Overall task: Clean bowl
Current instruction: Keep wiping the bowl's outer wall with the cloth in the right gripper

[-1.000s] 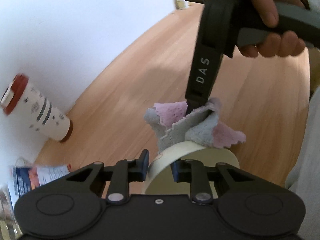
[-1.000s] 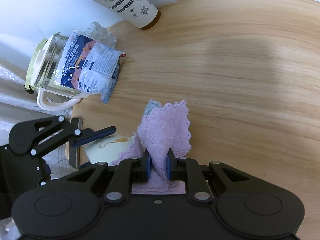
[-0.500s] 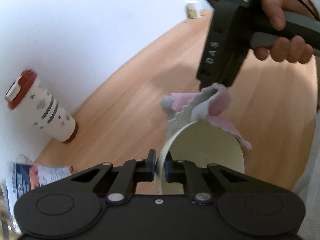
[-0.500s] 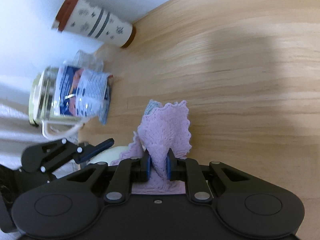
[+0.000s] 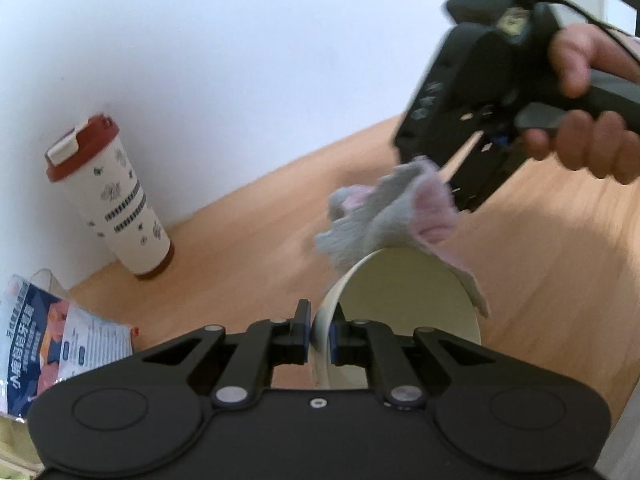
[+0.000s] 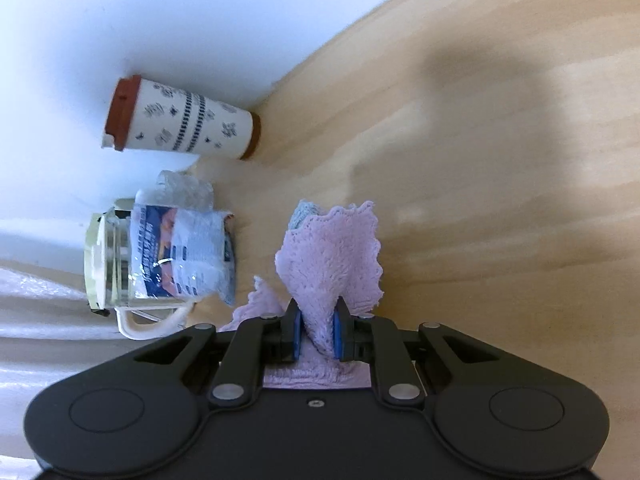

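My left gripper (image 5: 319,338) is shut on the rim of a cream bowl (image 5: 404,300), held tilted above the wooden table with its opening facing me. My right gripper (image 6: 316,336) is shut on a pink and grey cloth (image 6: 334,248). In the left wrist view the right gripper (image 5: 472,120) hangs above and behind the bowl, and the cloth (image 5: 384,216) dangles from it over the bowl's far rim. The bowl does not show in the right wrist view.
A white tumbler with a red lid (image 5: 108,196) stands by the wall; it also shows in the right wrist view (image 6: 180,124). A printed packet (image 5: 60,340) leans on a glass jug (image 6: 116,260) at the left. The wooden table (image 6: 480,180) spreads right.
The right gripper has lifted the cloth up out of the bowl and back to the right. The bowl has tipped so that more of its inside faces me.
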Action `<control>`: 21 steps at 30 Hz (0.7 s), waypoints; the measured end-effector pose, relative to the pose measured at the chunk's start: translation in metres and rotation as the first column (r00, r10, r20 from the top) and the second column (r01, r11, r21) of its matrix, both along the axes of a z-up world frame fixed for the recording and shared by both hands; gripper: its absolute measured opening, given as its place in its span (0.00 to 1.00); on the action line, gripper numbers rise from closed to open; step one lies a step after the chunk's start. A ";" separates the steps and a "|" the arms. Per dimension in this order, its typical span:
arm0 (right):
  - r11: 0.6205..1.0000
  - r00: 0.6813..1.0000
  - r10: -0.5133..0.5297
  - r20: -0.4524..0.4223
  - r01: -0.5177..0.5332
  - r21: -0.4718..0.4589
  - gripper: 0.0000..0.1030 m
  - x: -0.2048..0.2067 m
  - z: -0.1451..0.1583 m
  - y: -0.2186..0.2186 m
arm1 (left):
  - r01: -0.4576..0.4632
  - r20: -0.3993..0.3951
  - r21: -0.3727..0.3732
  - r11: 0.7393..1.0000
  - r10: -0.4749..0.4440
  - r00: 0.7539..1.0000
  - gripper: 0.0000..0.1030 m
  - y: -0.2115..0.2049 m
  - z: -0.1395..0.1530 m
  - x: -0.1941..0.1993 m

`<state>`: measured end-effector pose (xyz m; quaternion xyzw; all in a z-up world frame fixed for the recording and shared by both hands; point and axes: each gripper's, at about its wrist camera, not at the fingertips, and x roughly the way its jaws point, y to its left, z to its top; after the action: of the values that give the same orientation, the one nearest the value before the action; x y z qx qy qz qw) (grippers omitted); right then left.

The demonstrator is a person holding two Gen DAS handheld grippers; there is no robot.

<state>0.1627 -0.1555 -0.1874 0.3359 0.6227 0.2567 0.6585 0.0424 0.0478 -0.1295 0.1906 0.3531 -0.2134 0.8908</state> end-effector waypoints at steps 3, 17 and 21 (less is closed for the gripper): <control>0.999 0.999 0.044 -0.016 -0.044 -0.028 0.17 0.014 0.001 0.018 | -0.002 0.013 0.006 1.000 0.002 1.000 0.08 -0.004 -0.004 -0.001; 0.964 0.972 0.236 0.011 -0.233 -0.127 0.17 0.022 -0.002 0.060 | -0.046 0.037 0.023 0.999 0.046 0.998 0.09 -0.002 -0.009 -0.021; 0.963 0.978 0.208 -0.023 -0.209 -0.170 0.17 0.013 -0.015 0.038 | -0.082 0.009 0.016 0.997 0.081 0.997 0.08 0.006 -0.011 -0.024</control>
<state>0.1759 -0.1172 -0.2026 0.2113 0.6759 0.2694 0.6527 0.0181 0.0540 -0.1402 0.1840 0.3585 -0.1733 0.8987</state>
